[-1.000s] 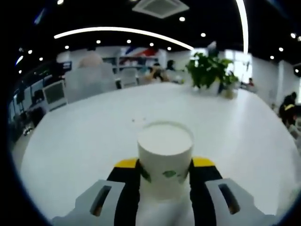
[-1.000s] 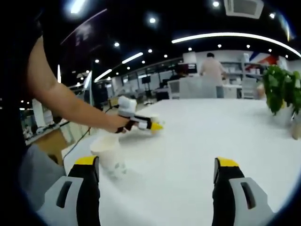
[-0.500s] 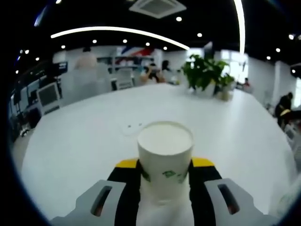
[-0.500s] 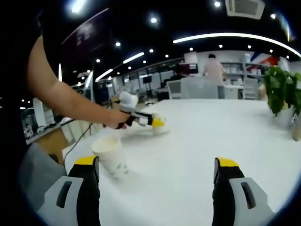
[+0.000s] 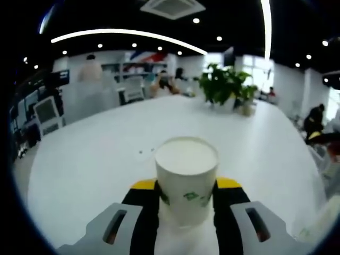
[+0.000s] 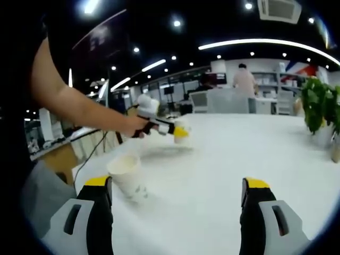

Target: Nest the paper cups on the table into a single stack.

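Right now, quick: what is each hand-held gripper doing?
Left hand-held gripper: shut on a paper cup.
Right hand-held gripper: open, holding nothing; a second cup stands on the table nearby.

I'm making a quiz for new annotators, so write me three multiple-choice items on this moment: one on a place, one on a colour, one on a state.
1. Where does the free paper cup stand in the right gripper view?
A. on the white table, near the right gripper's left jaw
B. beside the plant
C. on a chair

2. What colour are the jaw tips?
A. red
B. yellow
C. blue

3. How is the right gripper?
A. shut on a cup
B. shut on nothing
C. open

Key: 1 A, the free paper cup stands on the white table by that jaw; 2 B, yellow tips flank the held cup in the left gripper; 3 C, the right gripper has wide-apart jaws with nothing between.
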Action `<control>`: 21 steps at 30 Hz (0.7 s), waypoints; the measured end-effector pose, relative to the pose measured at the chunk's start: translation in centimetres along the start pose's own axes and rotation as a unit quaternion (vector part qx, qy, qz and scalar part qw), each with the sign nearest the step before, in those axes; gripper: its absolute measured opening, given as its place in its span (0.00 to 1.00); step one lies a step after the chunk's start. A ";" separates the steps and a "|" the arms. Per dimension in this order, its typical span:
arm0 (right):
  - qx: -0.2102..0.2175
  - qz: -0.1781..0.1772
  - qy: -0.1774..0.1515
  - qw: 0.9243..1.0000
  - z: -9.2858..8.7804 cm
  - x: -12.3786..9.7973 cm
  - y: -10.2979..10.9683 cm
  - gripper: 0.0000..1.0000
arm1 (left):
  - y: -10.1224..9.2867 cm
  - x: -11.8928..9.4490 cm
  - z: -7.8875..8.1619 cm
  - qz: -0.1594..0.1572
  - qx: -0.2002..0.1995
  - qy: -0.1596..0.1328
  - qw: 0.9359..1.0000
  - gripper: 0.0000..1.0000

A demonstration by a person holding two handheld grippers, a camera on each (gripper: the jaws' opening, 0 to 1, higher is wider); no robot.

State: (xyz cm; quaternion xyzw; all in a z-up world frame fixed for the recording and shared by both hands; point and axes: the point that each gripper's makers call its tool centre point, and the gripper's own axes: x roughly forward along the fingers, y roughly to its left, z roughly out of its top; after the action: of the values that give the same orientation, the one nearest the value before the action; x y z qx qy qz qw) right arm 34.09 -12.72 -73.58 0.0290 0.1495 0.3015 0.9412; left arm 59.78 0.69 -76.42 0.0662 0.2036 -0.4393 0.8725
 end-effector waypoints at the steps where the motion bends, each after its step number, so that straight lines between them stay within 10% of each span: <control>1: 0.000 0.000 -0.001 1.000 0.0 0.0 0.0 1.00 | 0.0 -0.1 0.2 0.000 0.000 0.000 1.000 0.39; 21: -0.009 0.010 -0.006 1.000 0.9 0.0 0.6 1.00 | -0.9 -2.4 5.9 -0.017 0.009 -0.018 1.000 0.38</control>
State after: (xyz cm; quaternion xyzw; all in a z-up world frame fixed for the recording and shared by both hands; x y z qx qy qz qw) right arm 34.06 -12.18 -72.67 0.0234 0.1411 0.3122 0.9392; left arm 59.55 0.20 -70.01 0.0626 0.1855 -0.4569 0.8677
